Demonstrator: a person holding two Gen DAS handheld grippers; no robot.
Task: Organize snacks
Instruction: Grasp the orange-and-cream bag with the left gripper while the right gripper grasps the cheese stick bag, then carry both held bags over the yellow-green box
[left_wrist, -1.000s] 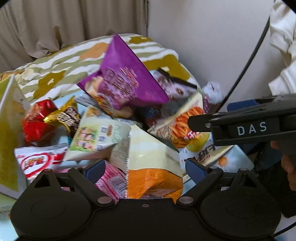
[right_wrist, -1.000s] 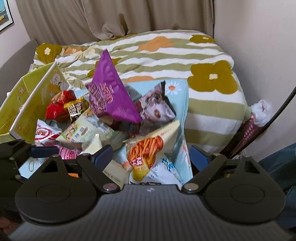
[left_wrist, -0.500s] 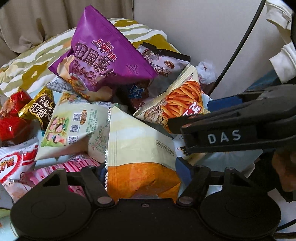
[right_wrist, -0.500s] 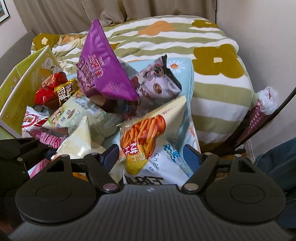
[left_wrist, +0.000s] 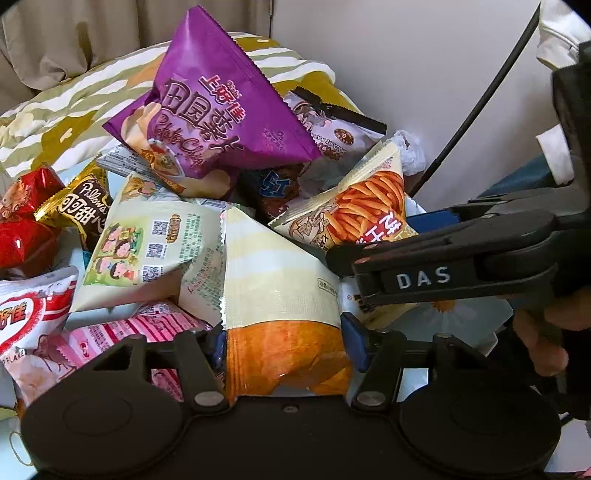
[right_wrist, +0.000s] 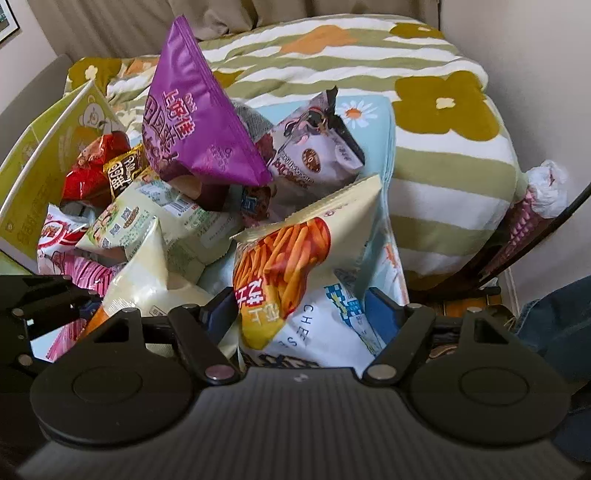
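Observation:
A heap of snack bags lies on a light blue cloth (right_wrist: 384, 122). My left gripper (left_wrist: 286, 343) is closing on a cream-and-orange bag (left_wrist: 280, 295), which stands between its blue pads (left_wrist: 354, 341), and both pads touch its sides. My right gripper (right_wrist: 299, 317) is also closing. Its pads (right_wrist: 380, 314) flank a white-and-blue bag (right_wrist: 325, 332) and touch its edges. A fries-picture bag (right_wrist: 295, 251) leans on top of that bag. A purple chip bag (left_wrist: 221, 110) tops the heap, with a pale green bag (left_wrist: 147, 243) below it.
A yellow-green carton (right_wrist: 44, 158) stands open at the left. Red (left_wrist: 22, 229) and gold (left_wrist: 81, 206) packets and a pink-striped bag (left_wrist: 122, 332) lie by it. A flowered blanket (right_wrist: 424, 92) lies behind, a wall (left_wrist: 424, 55) and black cable (left_wrist: 480, 107) to the right, and a hand (left_wrist: 546, 332).
Both grippers came down closer to the heap and narrowed their jaws. The left now pinches the cream-and-orange bag, and the right brackets the white-and-blue and fries bags.

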